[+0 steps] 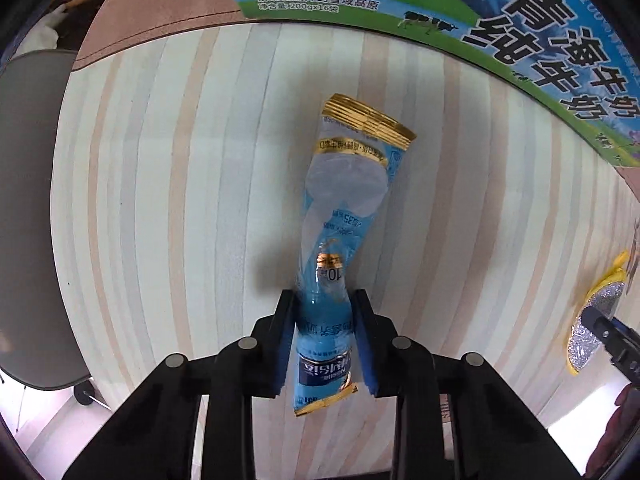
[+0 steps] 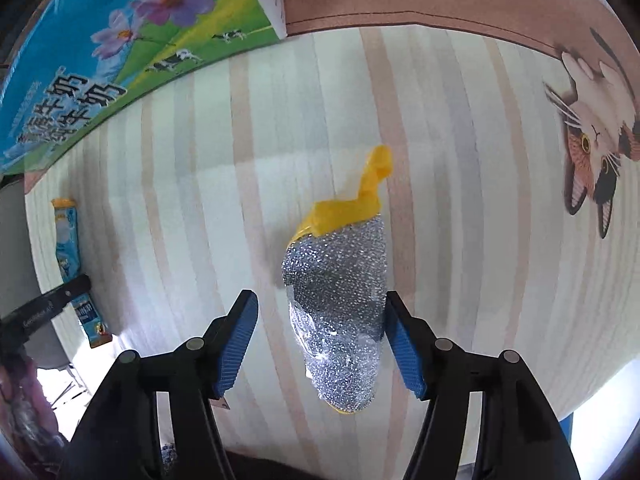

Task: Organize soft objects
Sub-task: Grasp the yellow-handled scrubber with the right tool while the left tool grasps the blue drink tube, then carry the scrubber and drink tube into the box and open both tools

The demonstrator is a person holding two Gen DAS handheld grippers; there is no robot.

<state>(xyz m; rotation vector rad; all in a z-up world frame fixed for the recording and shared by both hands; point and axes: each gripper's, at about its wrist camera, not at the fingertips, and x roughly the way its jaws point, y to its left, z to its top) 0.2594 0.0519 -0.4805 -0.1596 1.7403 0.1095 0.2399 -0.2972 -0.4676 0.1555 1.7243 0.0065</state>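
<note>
The left gripper [image 1: 324, 312] is clamped on one blue stick sachet [image 1: 340, 216], its blue pads pinching the packet near its lower end while the gold-trimmed top lies further out on the striped tablecloth [image 1: 160, 184]. The right gripper [image 2: 320, 344] stands with its jaws apart around one silver glitter pouch [image 2: 340, 312] with a yellow tail; the right pad sits just against the pouch's edge, the left pad clear of it, so nothing is squeezed. Only the left wrist view shows the sachet up close, with the pouch a sliver at the cloth's right edge, the other gripper's tip on it. Only the right wrist view shows the pouch whole, and a cat picture [image 2: 592, 136] printed near the cloth's far right corner; there the sachet lies small at the left edge, crossed by the left gripper's black finger. Both views catch one milk carton box [image 1: 440, 4] along the far edge. A grey chair [image 1: 32, 216] shows beyond the left edge in the left view.
</note>
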